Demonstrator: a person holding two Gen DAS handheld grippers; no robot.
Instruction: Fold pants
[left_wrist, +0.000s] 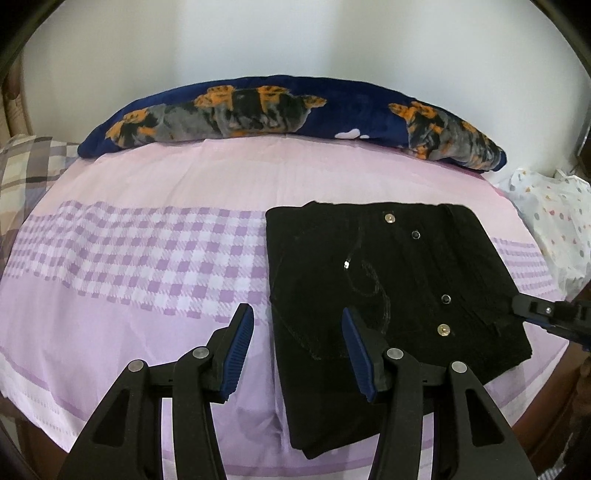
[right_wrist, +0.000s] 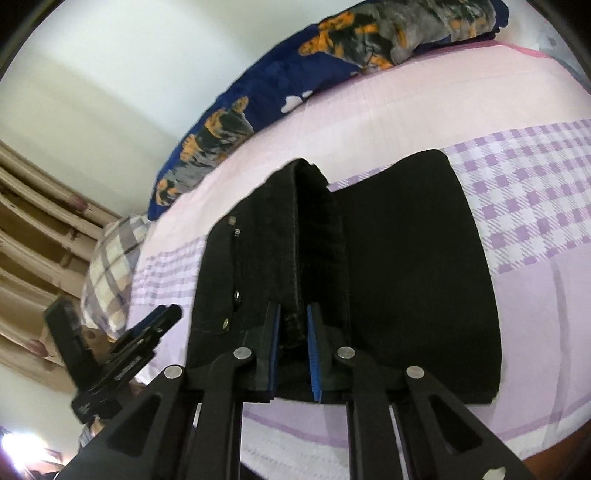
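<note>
Our black denim pants (left_wrist: 388, 280) lie mostly folded on the pink checked bedsheet (left_wrist: 147, 240); our right gripper (right_wrist: 295, 328) pinches their waistband edge, while our left gripper (left_wrist: 297, 328) hangs spread, holding nothing.

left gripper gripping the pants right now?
No, the left gripper is open above the sheet, its fingers straddling the left edge of the pants.

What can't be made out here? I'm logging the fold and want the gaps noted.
- Pants legs: both views, tucked under the folded top layer.
- Right gripper tips: left wrist view, cut off by the frame edge.
- Fabric between the right gripper pads: right wrist view, layer count lost in black.
- Left gripper: right wrist view, blurred.
</note>
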